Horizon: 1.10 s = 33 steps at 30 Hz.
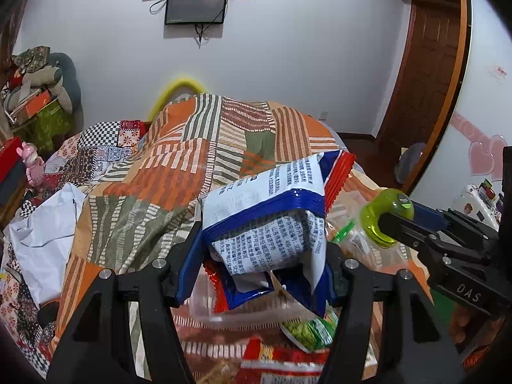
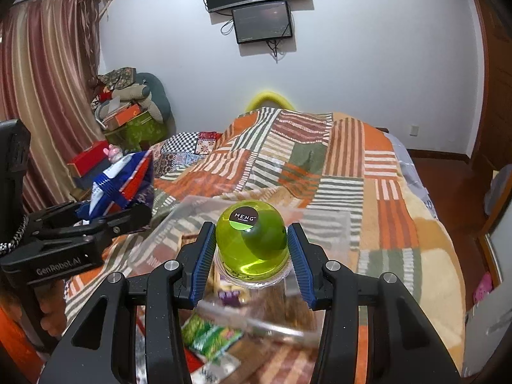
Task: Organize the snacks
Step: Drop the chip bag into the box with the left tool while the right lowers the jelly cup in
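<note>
Left gripper (image 1: pixel 265 256) clamped on blue-white snack bag (image 1: pixel 265 214), held above clear plastic bin (image 2: pixel 320 224). Right gripper (image 2: pixel 251 256) grips green dome-capped jar (image 2: pixel 251 240), pads touching both sides, over same bin. Green snack packet (image 2: pixel 208 336) below. Beyond, patchwork blanket (image 2: pixel 320 166) covers bed.

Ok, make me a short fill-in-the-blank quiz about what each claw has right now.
1. The left claw grips a blue, white and red snack ____.
2. The right claw holds a jar with a round ____ lid.
3. The sticker on that lid reads ____.

Missing words: bag; green; MENG
</note>
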Available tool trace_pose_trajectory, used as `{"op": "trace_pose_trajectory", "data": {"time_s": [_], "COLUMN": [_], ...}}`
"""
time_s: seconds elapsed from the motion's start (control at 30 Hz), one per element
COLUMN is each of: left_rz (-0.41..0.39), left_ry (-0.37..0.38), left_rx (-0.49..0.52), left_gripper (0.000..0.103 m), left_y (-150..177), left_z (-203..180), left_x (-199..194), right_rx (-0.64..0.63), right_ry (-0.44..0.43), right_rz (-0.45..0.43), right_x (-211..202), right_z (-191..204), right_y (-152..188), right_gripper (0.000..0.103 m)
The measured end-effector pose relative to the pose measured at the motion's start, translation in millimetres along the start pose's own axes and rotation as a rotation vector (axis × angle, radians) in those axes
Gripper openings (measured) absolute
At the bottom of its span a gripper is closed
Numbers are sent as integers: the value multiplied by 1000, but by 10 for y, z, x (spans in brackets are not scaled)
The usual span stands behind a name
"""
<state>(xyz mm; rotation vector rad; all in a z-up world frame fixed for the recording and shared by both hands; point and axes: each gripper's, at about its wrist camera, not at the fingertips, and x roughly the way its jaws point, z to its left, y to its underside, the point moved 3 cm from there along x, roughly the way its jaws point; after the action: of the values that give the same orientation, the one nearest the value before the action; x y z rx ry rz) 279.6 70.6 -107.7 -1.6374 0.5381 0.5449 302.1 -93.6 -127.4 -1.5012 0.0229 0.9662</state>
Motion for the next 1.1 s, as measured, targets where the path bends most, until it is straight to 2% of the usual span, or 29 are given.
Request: {"op": "trace_pose_trajectory", "data": {"time_s": [0.33,0.63,0.8,0.87,1.1], "left_rz": [88,172,173,162,155], "left_ry": [-8,-24,-37,-46,-19], "left_rx": [-19,-34,-41,-37,-48], "left_gripper": [61,62,67,74,75], "left_y": [-131,-101,-72,-74,-62], "left_z": [120,165,163,156,156], "left_x": [565,965,1004,980,872], "right_rx": [-5,2,25,25,8], "right_ry": [6,9,-1,-4,-7], "right_rz": [42,116,148,161,186], "right_x": [372,642,730,764,775], "right_z": [-35,-127,-170,-179,-136], "right_y": [-146,-81,-44,-45,-6], "right_gripper": [43,43,43,43,44]}}
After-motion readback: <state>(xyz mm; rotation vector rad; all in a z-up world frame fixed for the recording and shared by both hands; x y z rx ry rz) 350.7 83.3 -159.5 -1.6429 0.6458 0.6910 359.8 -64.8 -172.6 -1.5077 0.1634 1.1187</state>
